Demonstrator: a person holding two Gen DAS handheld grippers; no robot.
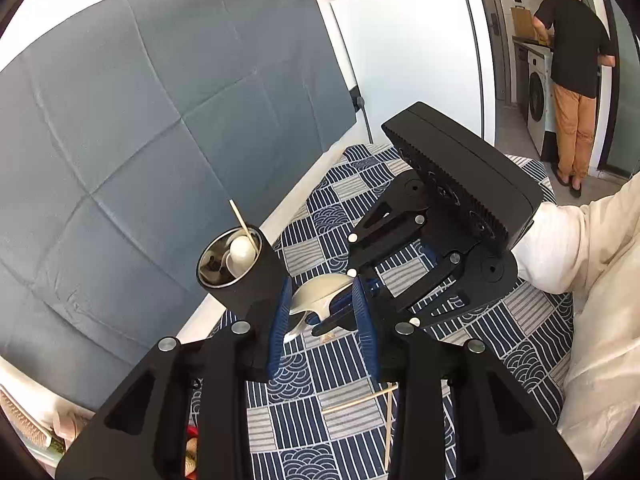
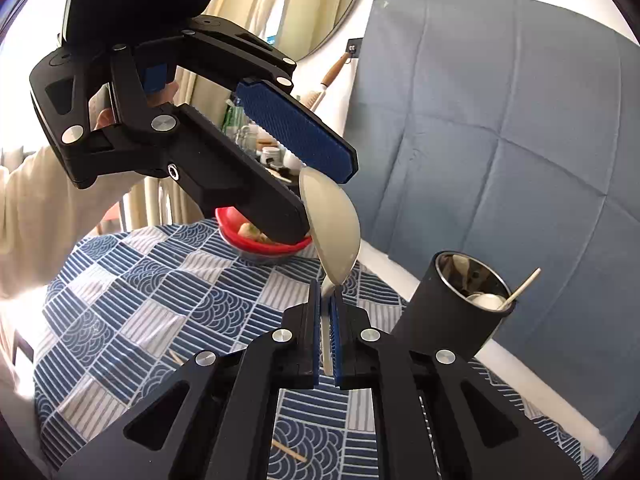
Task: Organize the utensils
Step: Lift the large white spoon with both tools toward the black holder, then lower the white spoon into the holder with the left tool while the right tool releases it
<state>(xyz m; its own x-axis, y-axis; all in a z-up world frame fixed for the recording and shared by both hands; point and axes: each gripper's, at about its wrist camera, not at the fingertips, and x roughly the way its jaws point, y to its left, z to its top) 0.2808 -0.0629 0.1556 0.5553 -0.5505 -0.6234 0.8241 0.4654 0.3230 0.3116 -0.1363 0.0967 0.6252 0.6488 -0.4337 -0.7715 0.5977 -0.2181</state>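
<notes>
Spoon (image 2: 332,220) first: a pale metal one, held off the table with its bowl uppermost and its handle clamped between the blue pads of the right gripper (image 2: 327,304), whose jaws are closed on it. Its bowl rises to the tips of the left gripper (image 2: 316,196), whose jaws stand apart on either side of it; whether the pads touch the metal I cannot tell. From the left wrist, the same spoon (image 1: 320,294) sits between the left gripper's (image 1: 320,320) spread blue pads, with the right gripper (image 1: 352,304) reaching in from the far side.

Just beside the spoon stands a black utensil holder (image 2: 456,312) with a shiny steel lining, tilted in both views. Inside it are a white spoon (image 1: 242,256) and a single chopstick (image 1: 243,222) leaning against the rim.

Loose chopsticks (image 1: 360,400) lie on the blue and white patterned tablecloth (image 2: 132,304) below the grippers. A red bowl (image 2: 264,240) holding food sits at the far edge of the table, partly hidden behind the left gripper. Behind the table hangs a grey creased backdrop (image 1: 160,100).
</notes>
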